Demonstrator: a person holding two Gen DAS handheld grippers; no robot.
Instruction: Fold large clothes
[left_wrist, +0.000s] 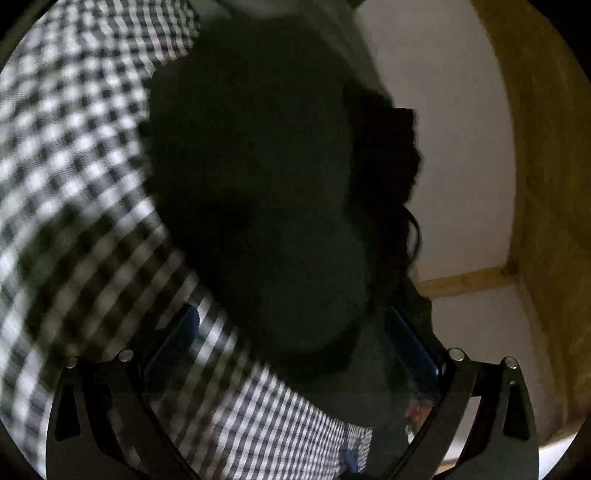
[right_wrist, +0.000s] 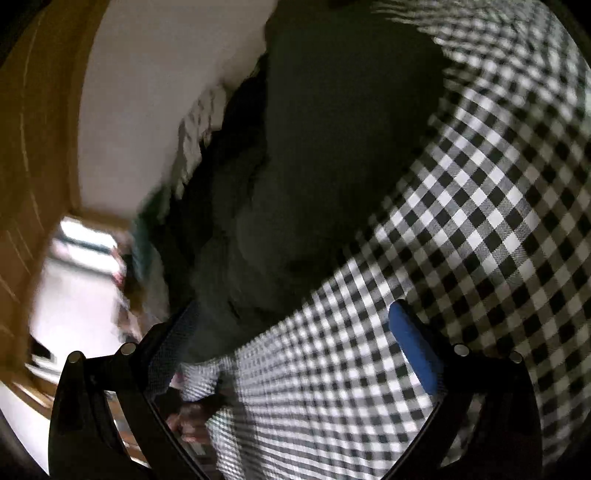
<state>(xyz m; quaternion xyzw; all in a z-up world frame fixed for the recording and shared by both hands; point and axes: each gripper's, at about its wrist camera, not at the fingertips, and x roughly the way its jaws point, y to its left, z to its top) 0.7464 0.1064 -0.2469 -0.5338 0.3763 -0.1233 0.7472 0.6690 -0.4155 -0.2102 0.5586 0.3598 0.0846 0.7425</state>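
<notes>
A black-and-white checked garment (left_wrist: 74, 155) fills the left of the left wrist view and runs down between the fingers. My left gripper (left_wrist: 299, 332) is open, its blue pads (left_wrist: 413, 347) wide apart, with checked cloth lying across the gap; the left pad is partly veiled by cloth. In the right wrist view the same checked garment (right_wrist: 480, 221) covers the right side and the bottom. My right gripper (right_wrist: 291, 339) is also open, and cloth spreads between its fingers (right_wrist: 413, 350). Both views are blurred and look upward.
A person in a dark top (left_wrist: 251, 177) stands close behind the cloth, also seen as the dark top (right_wrist: 332, 129) in the right wrist view. White ceiling (left_wrist: 454, 147) and a wooden frame (left_wrist: 546, 184) lie beyond. A bright opening (right_wrist: 85, 240) shows at left.
</notes>
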